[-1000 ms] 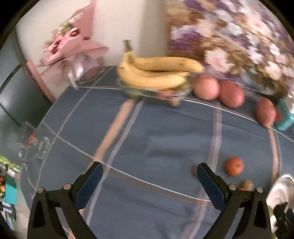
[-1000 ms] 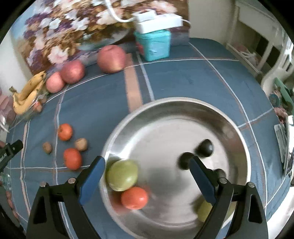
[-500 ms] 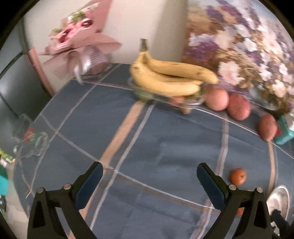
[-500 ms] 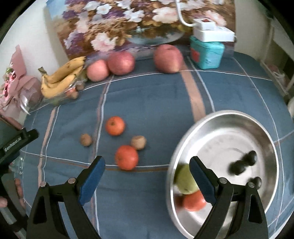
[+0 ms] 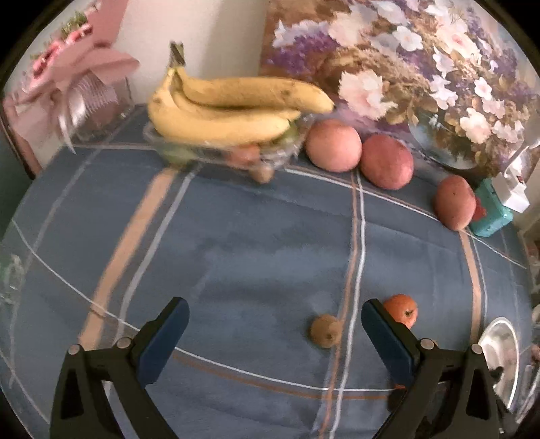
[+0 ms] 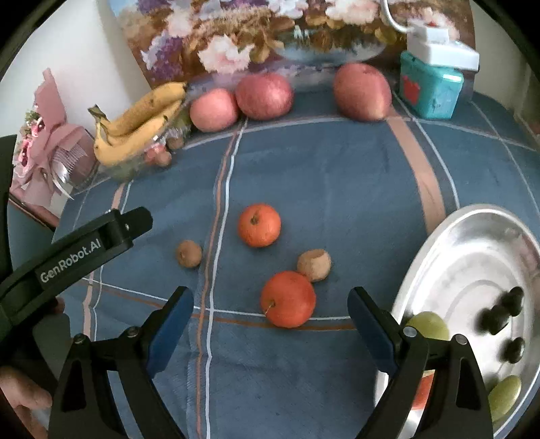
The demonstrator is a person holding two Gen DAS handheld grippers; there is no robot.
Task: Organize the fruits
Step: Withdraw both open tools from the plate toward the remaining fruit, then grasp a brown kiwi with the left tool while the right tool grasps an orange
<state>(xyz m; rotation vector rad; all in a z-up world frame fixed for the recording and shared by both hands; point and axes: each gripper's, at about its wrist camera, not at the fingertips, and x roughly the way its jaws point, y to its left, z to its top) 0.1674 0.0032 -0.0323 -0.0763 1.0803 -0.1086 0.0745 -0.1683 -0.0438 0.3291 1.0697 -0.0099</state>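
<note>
My right gripper [image 6: 270,304] stands open over the blue cloth, and an orange [image 6: 288,299] lies just ahead, between its blue pads. A second orange [image 6: 259,225] and two small brown fruits [image 6: 314,265] [image 6: 189,253] lie beyond. The steel bowl [image 6: 449,243] at the right holds green fruits [image 6: 428,325] and dark round ones [image 6: 502,310]. My left gripper [image 5: 275,324] is open and empty, with a small brown fruit [image 5: 325,330] lying between its fingers and an orange [image 5: 401,309] behind its right finger [image 5: 388,341]. The left gripper's arm [image 6: 84,246] shows in the right wrist view.
Bananas [image 5: 229,108] rest on a clear dish of small fruit at the back, with three red apples [image 5: 332,144] [image 5: 386,160] [image 5: 454,202] beside them. A teal box [image 6: 428,86], a flower painting [image 6: 270,30] and a pink bouquet [image 5: 77,74] line the far edge. A hand [image 6: 20,398] shows at the lower left.
The right gripper has swung left, away from over the bowl to above the loose oranges. The left gripper has dropped nearer the cloth, and a brown fruit now lies between its fingers.
</note>
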